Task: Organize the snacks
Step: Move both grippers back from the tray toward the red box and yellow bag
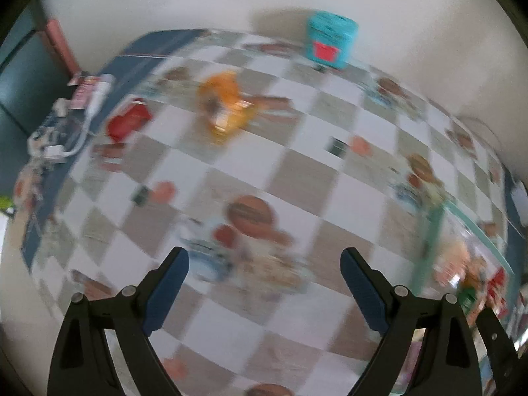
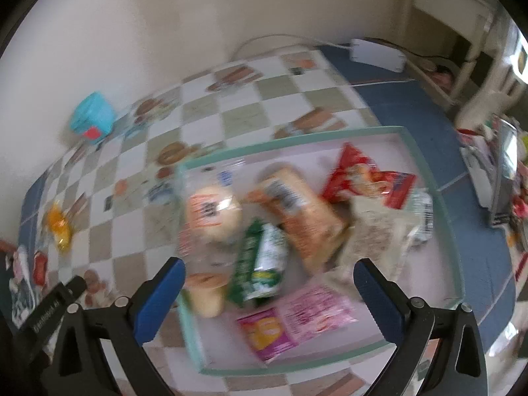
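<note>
Both views are motion-blurred. In the left wrist view an orange snack packet (image 1: 224,105) and a red packet (image 1: 128,122) lie on the checkered tablecloth (image 1: 231,171), well ahead of my open, empty left gripper (image 1: 264,257). In the right wrist view my open, empty right gripper (image 2: 269,267) hovers over a clear bin with a green rim (image 2: 290,142). The bin holds several snacks: a green packet (image 2: 260,257), an orange-brown pack (image 2: 303,214), a red bag (image 2: 366,178), a pink packet (image 2: 297,323) and a round bun pack (image 2: 211,211). The orange packet (image 2: 59,224) lies far left.
A teal box (image 1: 330,39) stands at the table's far edge by the wall, also seen in the right wrist view (image 2: 92,122). A white charger and cable (image 2: 376,52) lie on the blue cloth at the back. Clutter sits off the right side (image 2: 501,178). The bin's corner (image 1: 462,247) shows right of the left gripper.
</note>
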The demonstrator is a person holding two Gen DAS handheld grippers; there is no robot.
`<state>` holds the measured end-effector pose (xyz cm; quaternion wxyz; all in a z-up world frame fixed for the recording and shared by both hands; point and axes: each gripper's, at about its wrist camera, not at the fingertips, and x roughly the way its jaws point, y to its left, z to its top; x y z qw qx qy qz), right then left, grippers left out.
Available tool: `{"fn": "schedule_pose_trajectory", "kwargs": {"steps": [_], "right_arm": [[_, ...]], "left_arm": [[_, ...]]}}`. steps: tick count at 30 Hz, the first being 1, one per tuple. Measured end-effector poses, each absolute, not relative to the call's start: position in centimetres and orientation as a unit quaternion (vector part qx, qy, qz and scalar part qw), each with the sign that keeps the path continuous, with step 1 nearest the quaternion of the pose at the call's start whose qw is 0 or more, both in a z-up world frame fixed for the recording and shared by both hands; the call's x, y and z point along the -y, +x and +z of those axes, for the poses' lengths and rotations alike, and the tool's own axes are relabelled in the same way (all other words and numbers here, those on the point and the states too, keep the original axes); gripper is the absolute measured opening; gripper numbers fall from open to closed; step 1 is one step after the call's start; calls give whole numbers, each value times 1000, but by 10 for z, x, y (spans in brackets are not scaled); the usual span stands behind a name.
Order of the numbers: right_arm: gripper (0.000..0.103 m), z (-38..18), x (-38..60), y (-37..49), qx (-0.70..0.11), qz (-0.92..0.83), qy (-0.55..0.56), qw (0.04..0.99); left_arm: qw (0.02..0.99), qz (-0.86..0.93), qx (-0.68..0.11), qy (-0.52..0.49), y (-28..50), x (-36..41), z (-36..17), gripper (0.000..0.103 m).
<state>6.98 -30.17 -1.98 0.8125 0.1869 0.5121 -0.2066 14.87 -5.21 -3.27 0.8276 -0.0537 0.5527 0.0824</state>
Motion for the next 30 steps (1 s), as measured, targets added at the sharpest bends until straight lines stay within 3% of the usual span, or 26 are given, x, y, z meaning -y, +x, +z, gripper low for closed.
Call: {"fn": "schedule_pose_trajectory", "kwargs": {"steps": [30], "right_arm": [[103, -30, 161, 107, -529, -97, 90, 838]], "left_arm": [[813, 189, -531, -149, 140, -116, -31, 93]]}}
